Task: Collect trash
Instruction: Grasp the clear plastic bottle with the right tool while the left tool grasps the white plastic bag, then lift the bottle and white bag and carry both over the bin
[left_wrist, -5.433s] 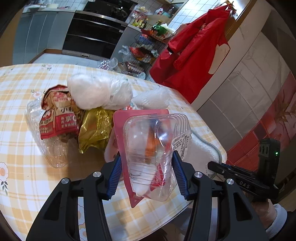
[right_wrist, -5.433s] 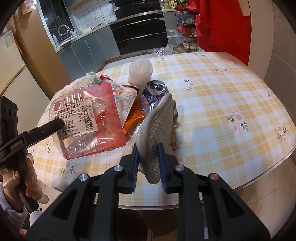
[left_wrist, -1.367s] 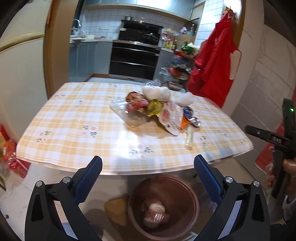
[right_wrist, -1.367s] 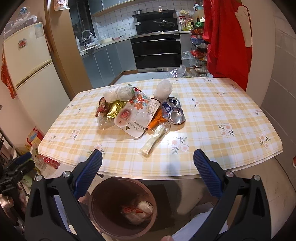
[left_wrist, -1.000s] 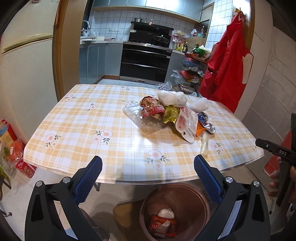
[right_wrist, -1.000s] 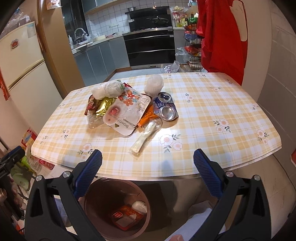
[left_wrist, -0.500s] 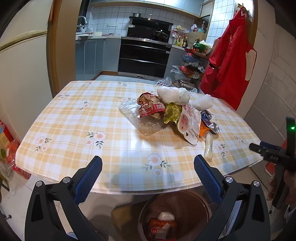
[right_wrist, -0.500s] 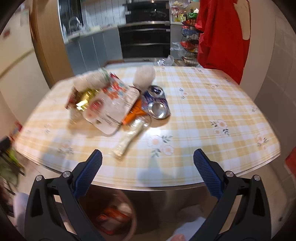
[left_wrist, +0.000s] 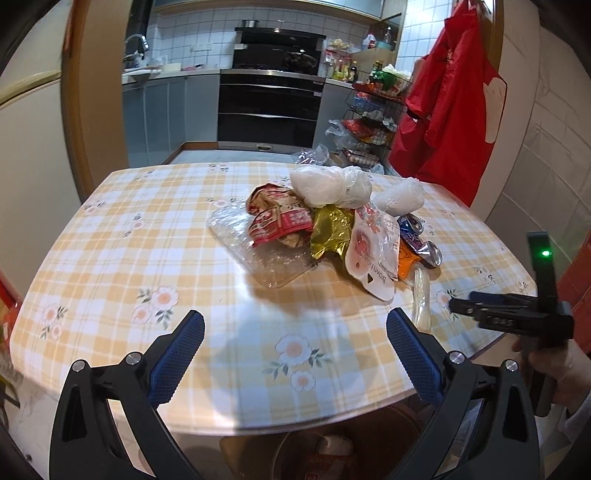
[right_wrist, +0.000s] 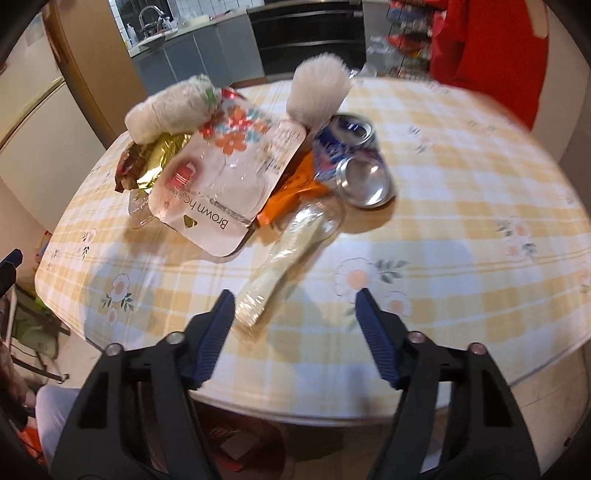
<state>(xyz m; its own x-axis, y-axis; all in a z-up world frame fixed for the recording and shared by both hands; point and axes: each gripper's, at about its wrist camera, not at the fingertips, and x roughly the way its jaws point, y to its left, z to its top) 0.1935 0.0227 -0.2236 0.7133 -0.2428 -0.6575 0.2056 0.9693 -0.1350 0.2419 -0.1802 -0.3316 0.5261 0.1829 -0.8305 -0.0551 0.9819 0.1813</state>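
Note:
A pile of trash lies on the checked table (left_wrist: 155, 251): a clear plastic tray (left_wrist: 258, 254), a red snack bag (left_wrist: 277, 218), a gold wrapper (left_wrist: 330, 229), white bags (left_wrist: 325, 184), a "Brown hook" blister pack (right_wrist: 225, 177), crushed cans (right_wrist: 354, 162) and a long clear wrapper (right_wrist: 291, 251). My left gripper (left_wrist: 291, 358) is open and empty over the near table edge. My right gripper (right_wrist: 295, 325) is open and empty, just short of the long wrapper's near end. A brown trash bin (left_wrist: 332, 446) with earlier trash stands under the table edge; it also shows in the right wrist view (right_wrist: 236, 446).
A kitchen with oven (left_wrist: 273, 107) and wire rack (left_wrist: 373, 110) lies beyond the table. Red clothes (left_wrist: 454, 103) hang on the right wall. A fridge (left_wrist: 26, 147) stands to the left. My right gripper shows at the right in the left wrist view (left_wrist: 480, 310).
Both grippers let go of the clamshell pack and the mesh item into the bin, then moved back over the table. The right gripper has closed in on the long wrapper.

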